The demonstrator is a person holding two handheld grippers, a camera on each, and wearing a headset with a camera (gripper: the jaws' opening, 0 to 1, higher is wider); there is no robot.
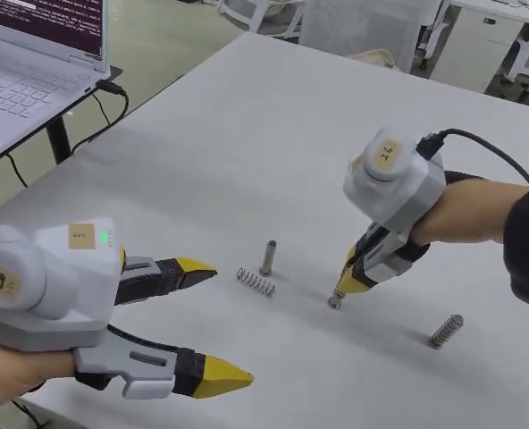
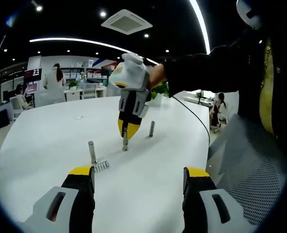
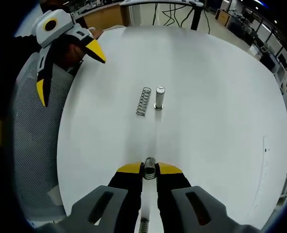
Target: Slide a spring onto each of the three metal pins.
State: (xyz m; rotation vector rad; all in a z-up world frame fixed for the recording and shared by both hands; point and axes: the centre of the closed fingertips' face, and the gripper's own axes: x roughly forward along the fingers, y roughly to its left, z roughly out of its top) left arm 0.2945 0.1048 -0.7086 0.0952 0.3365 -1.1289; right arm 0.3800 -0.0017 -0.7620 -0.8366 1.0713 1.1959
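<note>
Silvery coiled spring (image 3: 149, 174) pinched in right gripper (image 3: 149, 168); 1 shiny pin (image 3: 160, 97) upright.

Left claw (image 1: 229, 323) wide apart, level; right claw (image 1: 341, 290) tip-down, pinched on a spring (image 3: 149, 171)

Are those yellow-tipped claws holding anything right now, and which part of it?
The right gripper pinches a spring by its upper end between its fingers, the lower end poking out toward the table. The left gripper is open, holding nothing.
</note>
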